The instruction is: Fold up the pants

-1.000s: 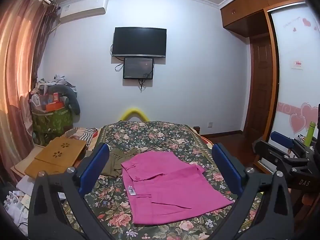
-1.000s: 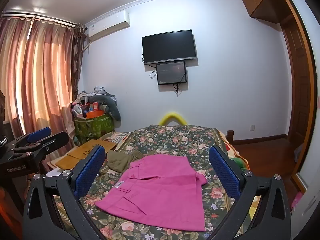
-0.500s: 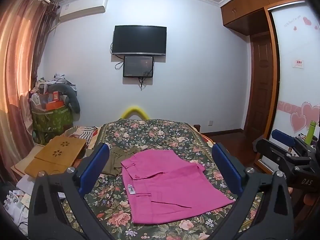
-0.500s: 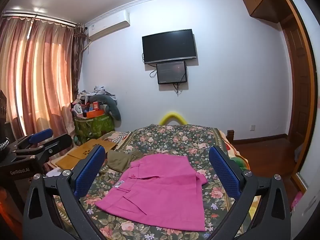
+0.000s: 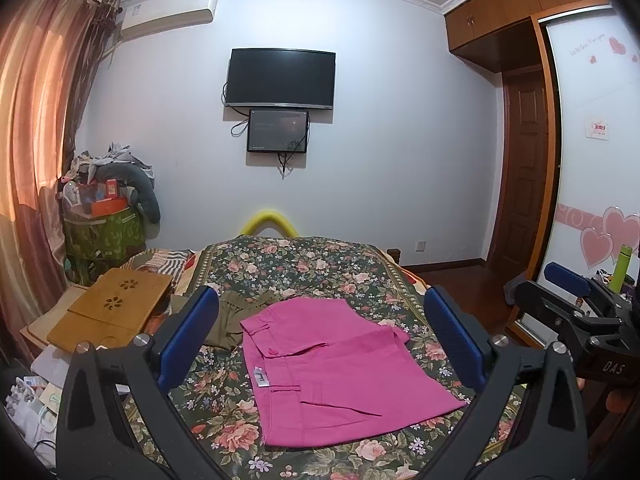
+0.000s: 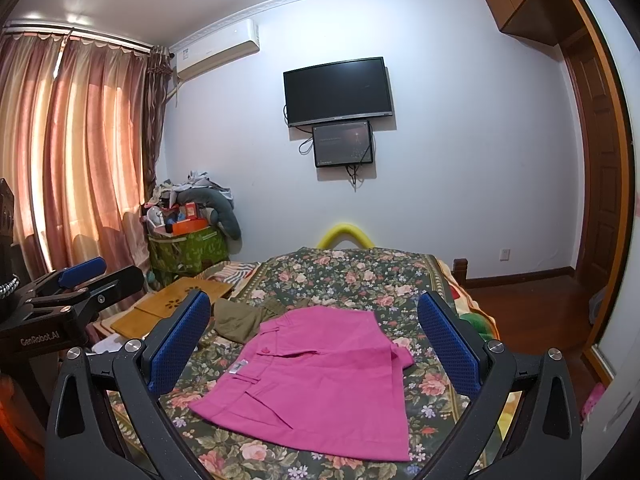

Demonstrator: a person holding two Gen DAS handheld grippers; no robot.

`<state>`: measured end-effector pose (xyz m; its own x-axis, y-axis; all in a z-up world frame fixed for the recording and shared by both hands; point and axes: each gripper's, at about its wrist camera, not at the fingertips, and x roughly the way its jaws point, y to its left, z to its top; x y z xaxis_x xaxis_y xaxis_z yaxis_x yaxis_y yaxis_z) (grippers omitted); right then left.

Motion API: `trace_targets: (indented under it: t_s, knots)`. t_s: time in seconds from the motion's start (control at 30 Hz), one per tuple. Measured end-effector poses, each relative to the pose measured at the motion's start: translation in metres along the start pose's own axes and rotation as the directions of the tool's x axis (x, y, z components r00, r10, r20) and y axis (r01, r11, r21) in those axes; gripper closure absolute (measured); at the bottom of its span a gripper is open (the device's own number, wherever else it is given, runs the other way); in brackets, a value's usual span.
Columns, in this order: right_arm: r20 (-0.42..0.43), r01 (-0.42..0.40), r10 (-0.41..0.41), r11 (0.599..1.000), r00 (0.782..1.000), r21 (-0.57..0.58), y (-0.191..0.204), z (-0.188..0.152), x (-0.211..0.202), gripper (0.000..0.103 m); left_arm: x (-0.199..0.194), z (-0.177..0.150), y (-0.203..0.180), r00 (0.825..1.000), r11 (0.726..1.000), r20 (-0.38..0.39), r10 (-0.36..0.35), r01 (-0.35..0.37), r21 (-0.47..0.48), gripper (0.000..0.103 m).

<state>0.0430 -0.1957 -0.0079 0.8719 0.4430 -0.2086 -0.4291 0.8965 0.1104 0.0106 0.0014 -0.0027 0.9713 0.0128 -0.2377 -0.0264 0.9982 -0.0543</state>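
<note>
Pink pants (image 5: 336, 368) lie folded flat on the flowered bedspread (image 5: 304, 264), near the middle of the bed, waistband and white tag toward the left side. Left gripper (image 5: 320, 344) is held above the near end of the bed, jaws wide apart, nothing between them, not touching the fabric. Right gripper (image 6: 316, 344): same state, jaws spread, clear of the pants. Olive-green garment (image 5: 236, 316) sits crumpled just beside the pants' far-left corner, edges touching or overlapping, can't tell which. Wooden lap tray (image 5: 112, 308) off the bed's left edge. TV (image 5: 280, 78) on the far wall.
</note>
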Motion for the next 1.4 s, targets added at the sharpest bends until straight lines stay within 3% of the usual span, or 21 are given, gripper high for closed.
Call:
trace_targets:
  t_s: [1.4]
  knots:
    - [-0.006, 0.005, -0.005, 1.0, 1.0, -0.004, -0.0002, 0.0017, -0.0011, 0.0, 0.0007, -0.0017, -0.0052, 1.0, 1.0, 0.006, 0.02, -0.02, 0.012, 0.0]
